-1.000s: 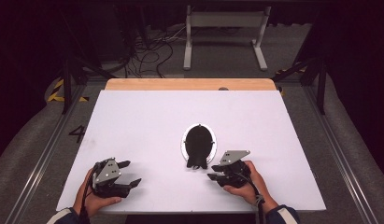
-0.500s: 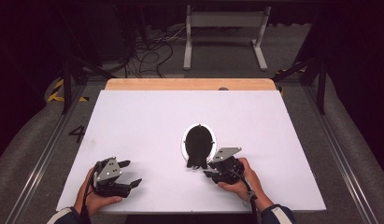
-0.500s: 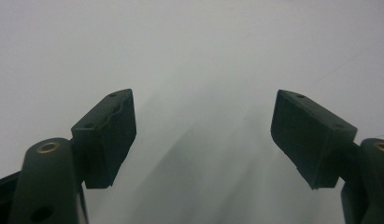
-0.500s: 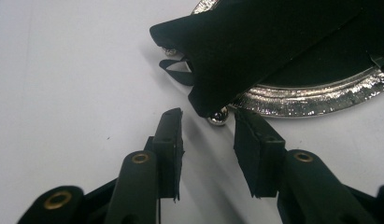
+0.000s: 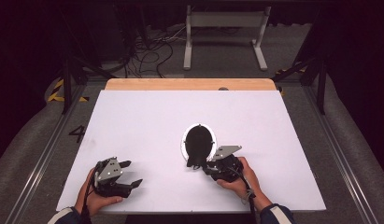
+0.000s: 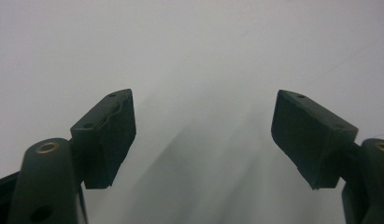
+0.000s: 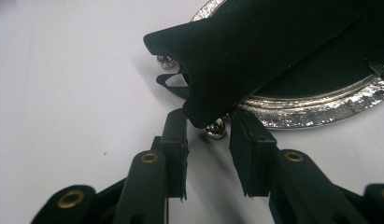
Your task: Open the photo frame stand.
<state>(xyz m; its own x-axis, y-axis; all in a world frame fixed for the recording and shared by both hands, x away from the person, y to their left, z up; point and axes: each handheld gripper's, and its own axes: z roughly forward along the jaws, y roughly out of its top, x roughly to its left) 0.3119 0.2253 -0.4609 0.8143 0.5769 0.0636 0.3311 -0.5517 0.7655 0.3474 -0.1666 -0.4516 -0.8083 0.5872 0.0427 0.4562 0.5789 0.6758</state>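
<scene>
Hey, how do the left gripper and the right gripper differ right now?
The left gripper has its fingers spread wide with only bare table between them; the right gripper has been closing its fingers around the black stand of the oval frame. The left sits apart from the frame; the right is at it. Both are hand-held and black.

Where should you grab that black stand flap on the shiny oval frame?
Grip the black stand flap by its narrow tip nearest the person, coming in low from that side. That end sticks out past the silver oval frame, and the right tool already straddles it there.
</scene>
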